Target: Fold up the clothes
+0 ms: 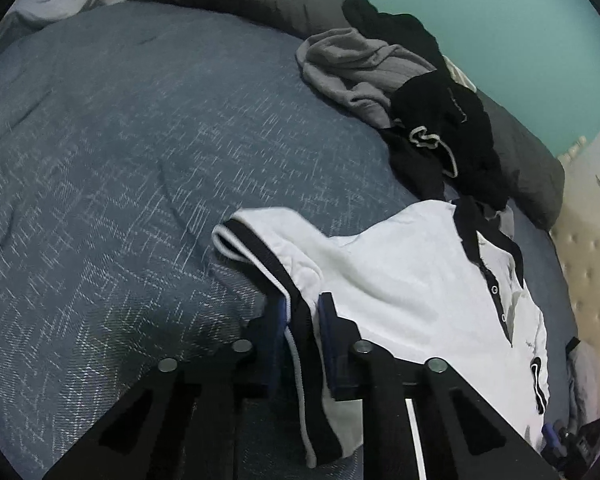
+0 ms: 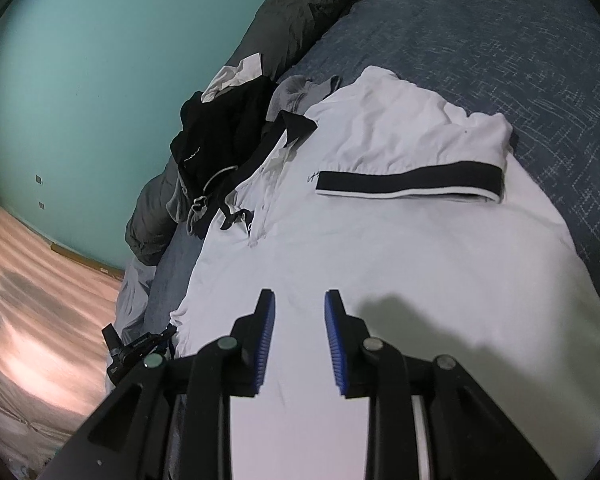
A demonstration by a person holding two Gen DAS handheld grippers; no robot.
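Polo shirt [image 2: 400, 264], white with black trim, lay spread on the blue bedspread [image 1: 120, 160], collar toward the heap of dark and grey clothes [image 1: 400, 92] by the teal wall [image 2: 80, 80]. One sleeve [image 2: 412, 176] was folded across the chest. Your left gripper [image 1: 302, 320] was clamped on the shirt's black-banded side edge. Your right gripper [image 2: 300, 320] hung over the lower front, fingers [image 2: 266, 332] parted, holding nothing.
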